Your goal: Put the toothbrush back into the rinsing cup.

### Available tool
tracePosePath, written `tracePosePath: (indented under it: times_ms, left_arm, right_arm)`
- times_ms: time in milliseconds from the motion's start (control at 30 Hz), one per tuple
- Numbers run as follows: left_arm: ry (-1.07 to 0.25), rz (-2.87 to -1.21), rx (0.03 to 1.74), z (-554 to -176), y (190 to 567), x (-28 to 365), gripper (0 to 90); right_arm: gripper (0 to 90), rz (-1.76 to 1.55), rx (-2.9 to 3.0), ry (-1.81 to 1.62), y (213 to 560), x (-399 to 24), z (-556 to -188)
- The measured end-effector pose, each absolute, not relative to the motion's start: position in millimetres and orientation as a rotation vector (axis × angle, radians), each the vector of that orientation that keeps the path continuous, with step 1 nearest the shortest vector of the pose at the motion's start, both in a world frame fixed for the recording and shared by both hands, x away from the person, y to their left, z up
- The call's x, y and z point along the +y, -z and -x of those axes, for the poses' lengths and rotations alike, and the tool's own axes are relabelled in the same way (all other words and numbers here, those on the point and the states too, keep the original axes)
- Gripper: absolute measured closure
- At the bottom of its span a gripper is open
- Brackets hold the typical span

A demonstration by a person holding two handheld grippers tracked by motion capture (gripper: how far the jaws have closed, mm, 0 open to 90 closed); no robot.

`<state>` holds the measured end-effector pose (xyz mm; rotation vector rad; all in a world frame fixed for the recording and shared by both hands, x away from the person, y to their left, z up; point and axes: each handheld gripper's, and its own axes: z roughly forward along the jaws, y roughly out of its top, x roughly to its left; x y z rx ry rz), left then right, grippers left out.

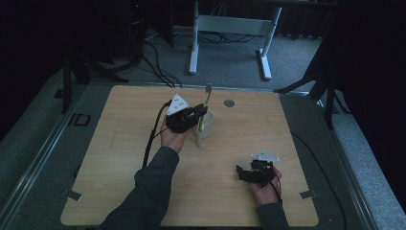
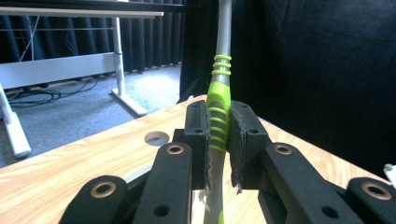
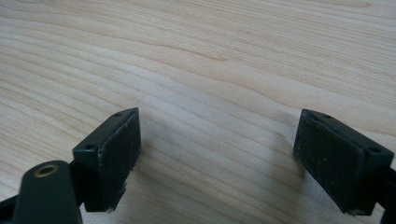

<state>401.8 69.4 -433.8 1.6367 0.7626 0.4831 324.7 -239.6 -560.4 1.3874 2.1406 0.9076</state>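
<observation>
Left hand-held gripper (image 1: pixel 201 114) clamps the toothbrush (image 2: pixel 218 116) upright over the mug (image 1: pixel 205 128); lower it straight, clear of the rim. Right hand-held gripper (image 3: pixel 219 158) gapes empty over the counter (image 3: pixel 210 56).

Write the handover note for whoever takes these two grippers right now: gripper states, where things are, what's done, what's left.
Left gripper: shut on the green-and-grey plastic toothbrush, held upright, bristle end up.
Right gripper: open, nothing between its jaws, low over the light wooden table at the near right.
White ceramic mug: mid-table; the toothbrush's lower end is at or in it, cannot tell which.
Done: toothbrush gripped.
Left: probably either seating it in the mug or lifting it clear, then releasing.
</observation>
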Motion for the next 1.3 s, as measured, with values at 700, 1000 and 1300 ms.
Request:
tracePosePath:
  times_ms: [700, 1000, 1300]
  left_arm:
    - [-0.468, -1.722, 0.762, -409, 451, 63, 78.4]
    - [-0.494, -1.840, 0.832, -400, 461, 61, 31.7]
    - [-0.486, -1.828, 0.862, -394, 458, 73, 27.2]
  right_arm:
    - [14.7, -1.386, 2.143, -0.908, 560, -240, -325]
    - [14.7, -1.386, 2.143, -0.908, 560, -240, -325]
    - [14.7, -1.386, 2.143, -0.908, 560, -240, -325]
